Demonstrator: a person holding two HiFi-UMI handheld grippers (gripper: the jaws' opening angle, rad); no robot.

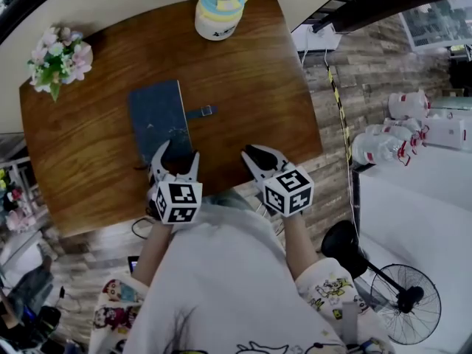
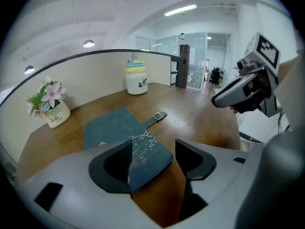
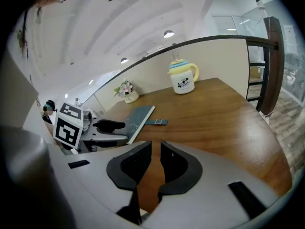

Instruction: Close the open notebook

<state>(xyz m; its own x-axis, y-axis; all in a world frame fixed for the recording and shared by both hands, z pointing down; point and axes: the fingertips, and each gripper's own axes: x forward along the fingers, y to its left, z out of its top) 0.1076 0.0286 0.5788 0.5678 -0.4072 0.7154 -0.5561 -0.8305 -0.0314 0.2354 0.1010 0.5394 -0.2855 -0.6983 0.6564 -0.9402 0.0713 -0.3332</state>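
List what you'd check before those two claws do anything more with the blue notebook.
1. Notebook cover down flat on the table: ok.
2. Strap fastened: not ok, it lies loose beside the cover.
3. Left gripper jaws wide apart, the notebook's near corner between them, not clamped: ok.
4. Right gripper empty, jaws only narrowly apart: ok.
5. Mug and flower pot well away from the notebook: ok.
6. Pages inside unfolded: cannot tell.

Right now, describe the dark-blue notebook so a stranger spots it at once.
On the brown wooden table, in front of the white pot of pink flowers and the pastel lidded mug, lies a dark-blue notebook. Only it has a side strap.
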